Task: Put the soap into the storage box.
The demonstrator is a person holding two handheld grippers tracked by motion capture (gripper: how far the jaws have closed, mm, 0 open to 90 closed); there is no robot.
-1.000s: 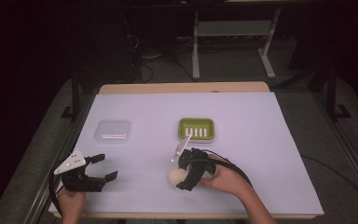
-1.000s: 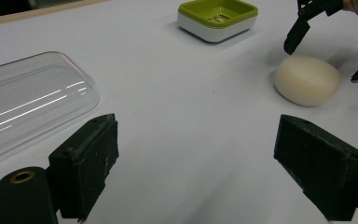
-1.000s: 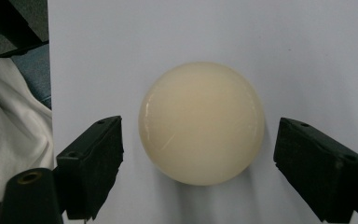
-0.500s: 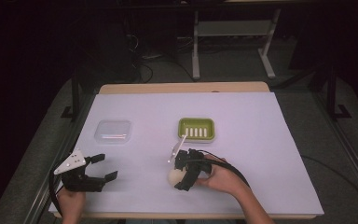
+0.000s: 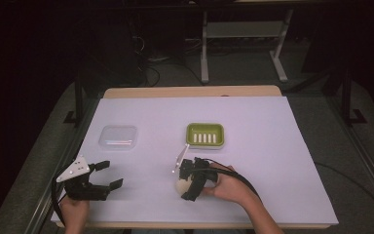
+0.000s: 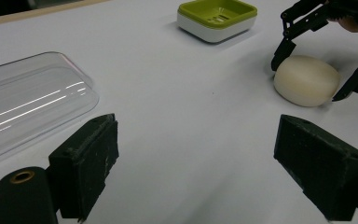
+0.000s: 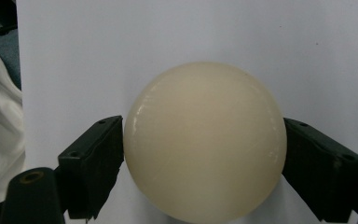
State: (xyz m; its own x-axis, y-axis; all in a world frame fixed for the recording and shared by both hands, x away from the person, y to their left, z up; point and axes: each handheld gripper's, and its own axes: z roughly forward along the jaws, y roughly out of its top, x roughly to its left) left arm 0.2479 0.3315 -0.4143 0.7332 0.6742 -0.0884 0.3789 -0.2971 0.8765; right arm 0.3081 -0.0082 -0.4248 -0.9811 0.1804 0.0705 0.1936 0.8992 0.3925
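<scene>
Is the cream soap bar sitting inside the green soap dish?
No. The soap bar lies on the white table cover between the jaws of the right tool, apart from the green soap dish, which holds nothing.

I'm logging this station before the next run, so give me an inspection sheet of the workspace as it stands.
Surface: table under a white sheet, wooden edge at the far side.
Job's things: cream soap on the sheet; green soap dish beyond it; clear lid to the left.
Clutter: nothing seen.
Grippers: right gripper has its jaws on both sides of the soap, touching or nearly so; left gripper open, holding nothing.
Cables: black cable trails from the right gripper over the hand.
Surroundings: dark floor, white stand legs behind the table.
</scene>
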